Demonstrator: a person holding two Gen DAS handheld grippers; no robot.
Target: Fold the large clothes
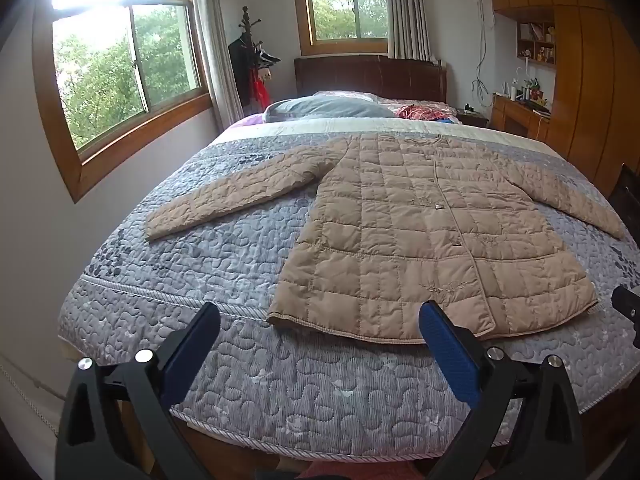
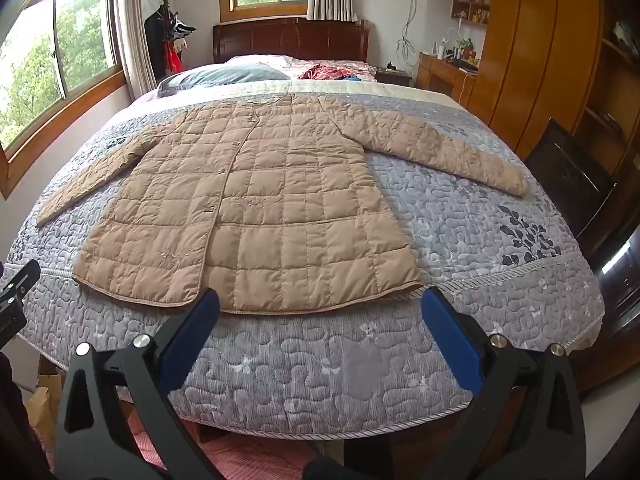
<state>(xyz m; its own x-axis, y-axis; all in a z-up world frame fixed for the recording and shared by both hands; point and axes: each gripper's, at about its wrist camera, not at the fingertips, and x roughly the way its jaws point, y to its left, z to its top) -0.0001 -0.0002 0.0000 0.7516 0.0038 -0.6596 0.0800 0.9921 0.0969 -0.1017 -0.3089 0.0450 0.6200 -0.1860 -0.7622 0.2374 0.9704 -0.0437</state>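
A wide bed (image 1: 248, 264) fills the room, covered by a grey-blue quilted bedspread (image 2: 352, 364) with a leaf print near its right side. Beyond the bed stand a dark wooden headboard (image 1: 370, 78), two wood-framed windows (image 1: 124, 68) with green trees outside, a coat stand (image 1: 250, 60) in the corner between them, and honey-coloured wooden cabinets (image 2: 532, 52) with a cluttered desk (image 2: 444, 66) to the bed's right. A grey-blue pillow (image 1: 328, 108) and a bunched red patterned cloth (image 2: 320, 73) lie at the head end. On the bedspread, in the half of the bed nearer the cameras, lies a tan quilted coat (image 1: 420, 232), front up and closed along its placket, both sleeves spread out to the sides, collar toward the headboard and hem close to the foot edge. The left gripper (image 1: 320, 320) and the right gripper (image 2: 322, 308) hang above the foot of the bed with jaws spread wide, nothing between them, neither touching the coat. The small items on the desk and shelves are too tiny to identify, and the floor under the bed's foot edge shows only a strip of reddish checked material that is cut off.
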